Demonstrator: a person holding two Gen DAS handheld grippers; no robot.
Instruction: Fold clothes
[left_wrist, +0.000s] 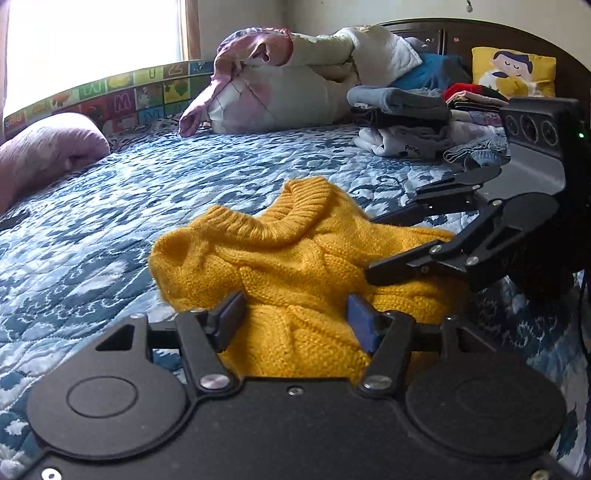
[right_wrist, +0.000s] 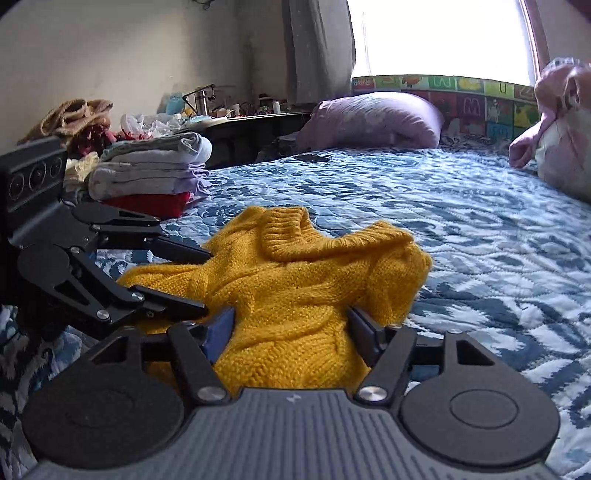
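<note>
I see the yellow cable-knit sweater (left_wrist: 295, 254) bunched on the blue patterned bedspread (left_wrist: 110, 229), its ribbed collar standing up. My left gripper (left_wrist: 295, 317) and right gripper (right_wrist: 291, 325) each clamp a thick fold of its near edge, jaws about half apart. Folded clothes (right_wrist: 151, 166) are stacked behind

Left gripper (left_wrist: 295, 314) and right gripper (right_wrist: 291, 325) side by side, jaws part-spread, angled downward
</note>
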